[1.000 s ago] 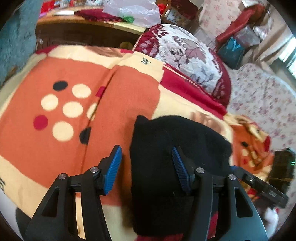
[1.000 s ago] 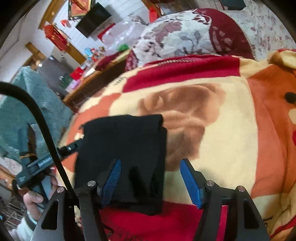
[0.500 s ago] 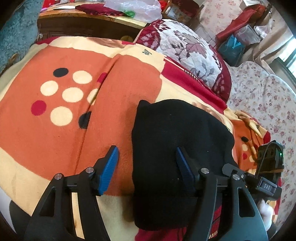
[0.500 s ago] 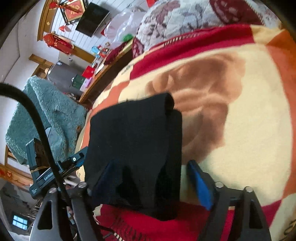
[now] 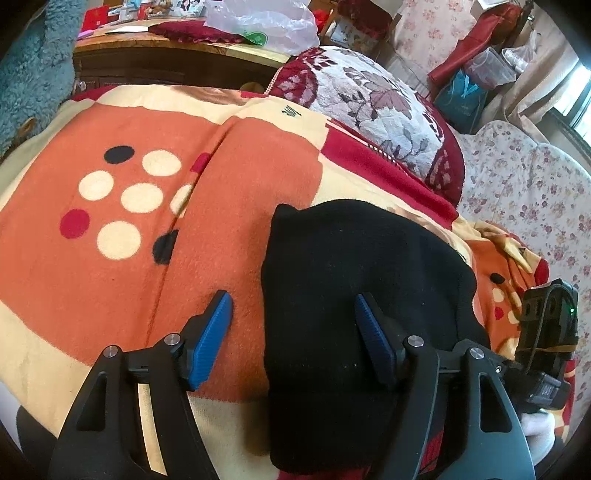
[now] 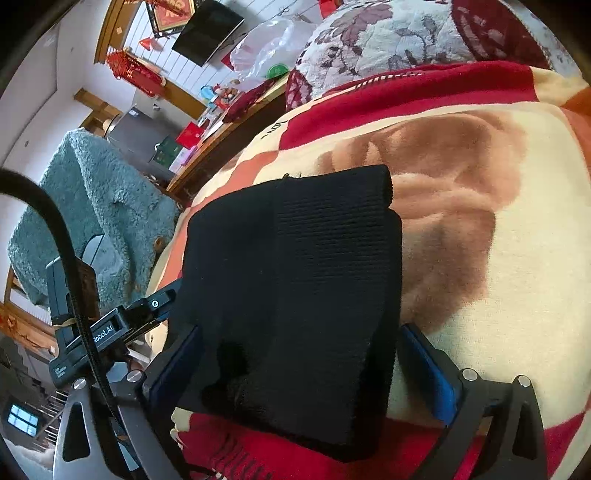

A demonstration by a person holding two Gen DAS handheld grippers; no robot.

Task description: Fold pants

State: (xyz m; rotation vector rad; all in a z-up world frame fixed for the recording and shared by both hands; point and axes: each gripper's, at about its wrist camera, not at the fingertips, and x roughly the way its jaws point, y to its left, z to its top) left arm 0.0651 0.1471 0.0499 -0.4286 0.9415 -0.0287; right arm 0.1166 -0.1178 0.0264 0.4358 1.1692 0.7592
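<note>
A large fleece blanket (image 5: pixel 240 221) in orange, cream and red, printed with dots on one side and a brown figure on the other, covers the bed and fills most of both views. Beyond it, by the far edge, sits a plump cushion (image 5: pixel 373 107) with a leaf pattern in white and dark red, and to the side a teal fuzzy throw (image 6: pixel 99 206) hangs over a piece of furniture. A wooden sideboard (image 5: pixel 166 48) behind the bed carries a clear plastic bag (image 5: pixel 262 22). On the blanket lie the black pants (image 5: pixel 362 306), folded into a compact, thick rectangle with a ribbed band on its upper layer showing in the right wrist view. The left gripper (image 5: pixel 293 343) hovers over the near left edge of the bundle, its jaws spreading: one blue pad is above the bare blanket, the other above the black cloth, and neither presses the fabric. The right gripper (image 6: pixel 303 373) straddles the near end of the pants from the other side, its jaws opening wide, with the cloth between them but free of both blue pads (image 6: pixel 428 369).
</note>
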